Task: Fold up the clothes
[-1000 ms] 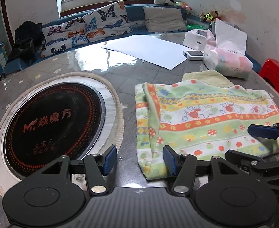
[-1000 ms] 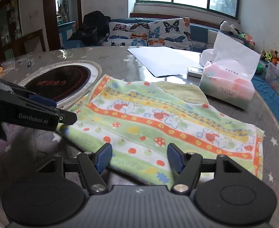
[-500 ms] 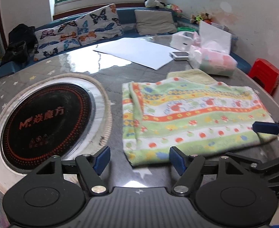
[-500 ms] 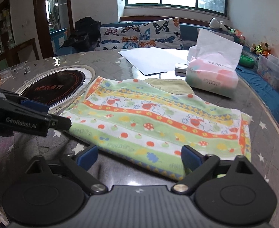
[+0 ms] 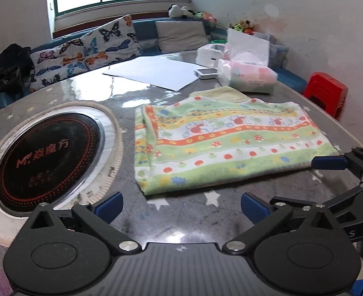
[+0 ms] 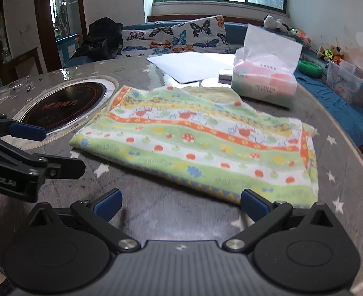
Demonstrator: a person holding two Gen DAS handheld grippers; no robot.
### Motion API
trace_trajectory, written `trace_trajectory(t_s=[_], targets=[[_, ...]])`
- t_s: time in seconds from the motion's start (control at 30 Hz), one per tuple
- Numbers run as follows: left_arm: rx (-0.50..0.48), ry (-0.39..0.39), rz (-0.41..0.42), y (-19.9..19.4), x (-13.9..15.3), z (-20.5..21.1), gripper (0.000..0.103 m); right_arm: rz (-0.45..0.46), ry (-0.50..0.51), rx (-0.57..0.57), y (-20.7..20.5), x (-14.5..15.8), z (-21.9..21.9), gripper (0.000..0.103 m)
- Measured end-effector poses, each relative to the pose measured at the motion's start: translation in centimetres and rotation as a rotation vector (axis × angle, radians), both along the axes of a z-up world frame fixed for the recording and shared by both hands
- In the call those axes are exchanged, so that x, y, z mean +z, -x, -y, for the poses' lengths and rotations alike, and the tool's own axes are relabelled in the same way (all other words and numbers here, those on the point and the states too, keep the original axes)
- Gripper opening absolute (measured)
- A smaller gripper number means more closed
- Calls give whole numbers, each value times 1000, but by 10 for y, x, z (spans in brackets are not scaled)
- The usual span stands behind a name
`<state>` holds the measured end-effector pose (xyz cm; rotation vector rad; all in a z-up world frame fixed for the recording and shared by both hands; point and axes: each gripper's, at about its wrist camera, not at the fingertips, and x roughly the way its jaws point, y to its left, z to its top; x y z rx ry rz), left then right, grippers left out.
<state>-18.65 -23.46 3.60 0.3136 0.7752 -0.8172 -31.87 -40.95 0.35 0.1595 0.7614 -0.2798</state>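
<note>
A folded cloth [image 5: 225, 143] with green, orange and yellow stripes and small fruit prints lies flat on the grey star-patterned table [image 5: 181, 212]; in the right wrist view the cloth [image 6: 201, 145] spreads across the middle. My left gripper [image 5: 181, 206] is open, held back from the cloth's near left corner, nothing between its blue pads. My right gripper [image 6: 180, 203] is open too, its right pad close to the cloth's near edge. Each gripper shows in the other's view: the right gripper [image 5: 349, 170] at the cloth's right end, the left gripper [image 6: 28, 148] beside the cloth's left end.
A round black induction hob [image 5: 45, 155] is set into the table on the left. Behind the cloth lie a pale yellow cloth [image 5: 220, 97], a tissue pack [image 5: 248, 76], a white sheet [image 5: 154, 72] and a small box [image 5: 206, 73]. A red stool [image 5: 327, 93] stands right.
Both grippers have opened wide and drawn back toward the table's near edge. The cloth, earlier between and under the fingers, now lies free and flat.
</note>
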Motion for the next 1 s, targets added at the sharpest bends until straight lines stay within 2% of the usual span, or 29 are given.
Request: trace_trajectory(t_s=[0.23,0.47,1.0], targets=[[-13,13,8,11,-1,-6,103,7,12,-44,11,1,-1,103],[-11,0,-2,20,-2,-9,103,4,1,-75,19,0,-1,103],[-22,-17,32,46,-2,-16,103,-10,8,-128,30,-2,-5,103]])
